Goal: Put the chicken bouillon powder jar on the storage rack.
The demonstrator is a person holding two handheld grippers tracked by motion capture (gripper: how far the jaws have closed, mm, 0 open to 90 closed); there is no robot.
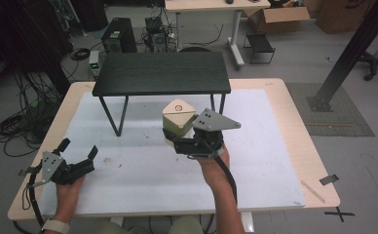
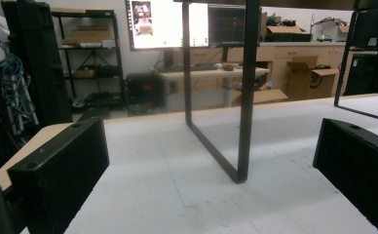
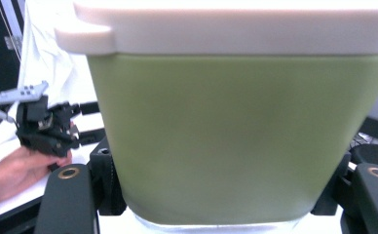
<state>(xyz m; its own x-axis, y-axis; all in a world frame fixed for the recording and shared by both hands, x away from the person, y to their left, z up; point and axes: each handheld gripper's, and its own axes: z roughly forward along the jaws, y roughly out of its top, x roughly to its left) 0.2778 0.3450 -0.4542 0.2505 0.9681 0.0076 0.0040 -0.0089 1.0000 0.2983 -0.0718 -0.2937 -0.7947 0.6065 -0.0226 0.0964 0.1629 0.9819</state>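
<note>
Right claw (image 1: 181, 138): clamped on a green container (image 1: 176, 127), one black jaw pressed to each side of its lower body, as the right gripper view shows; grey three-cornered plate on top, black cable trailing back along the forearm. Green container: pale green tapered body with a cream-white lid (image 3: 236, 24) bearing a small tab at one corner; upright, carried above the tabletop (image 1: 143, 170) near its middle, just in front of the small black table (image 1: 161, 73); in the high view the lid top shows a round mark. Left claw (image 1: 78, 152): jaws spread wide apart with nothing between them, resting low at the near-left part of the tabletop, well apart from the container; the person's hand (image 1: 69, 187) grips its body, a watch on the wrist. In the left gripper view the two black jaws frame bare white surface and one flat black leg (image 2: 243, 92) of the small table. Tabletop: pale wooden board with a white sheet over most of it, lightly scuffed. Small black table: dark rectangular top on thin black frame legs, standing at the far middle of the tabletop. Surroundings: grey floor with tangled cables at left, a computer tower (image 1: 118, 36) beyond the tabletop, cardboard boxes (image 1: 277, 17) at the far right, a black slanted beam (image 1: 350, 48) at right.
</note>
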